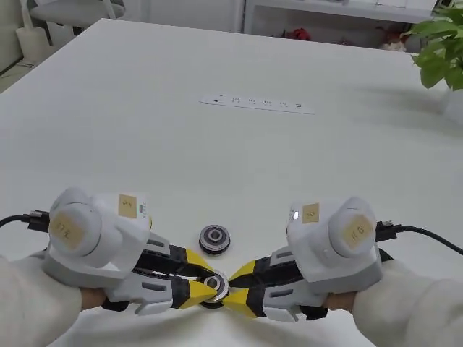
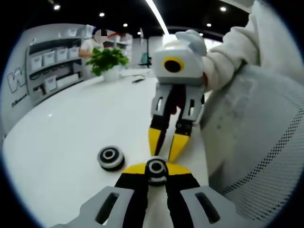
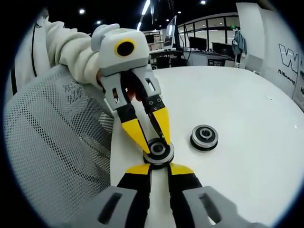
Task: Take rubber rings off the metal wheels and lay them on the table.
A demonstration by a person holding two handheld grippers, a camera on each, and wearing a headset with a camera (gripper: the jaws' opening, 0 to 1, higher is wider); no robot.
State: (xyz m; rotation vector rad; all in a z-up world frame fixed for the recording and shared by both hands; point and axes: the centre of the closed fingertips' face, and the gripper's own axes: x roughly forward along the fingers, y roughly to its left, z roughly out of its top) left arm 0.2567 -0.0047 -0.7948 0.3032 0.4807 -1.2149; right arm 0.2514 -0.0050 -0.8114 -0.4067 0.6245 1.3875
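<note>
Since the left claw (image 1: 205,289) clamps the wheel (image 1: 215,286) as anchor, the right claw (image 1: 232,283), narrowed on its rim, seems placed to peel the rubber ring (image 3: 170,153).

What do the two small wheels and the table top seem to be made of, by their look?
Loose wheel: silvery, shiny core, likely metal; dull black outer band, likely rubber. Held wheel: same look. Table top: smooth white with a soft sheen; laminate or painted board, I cannot tell which.
</note>
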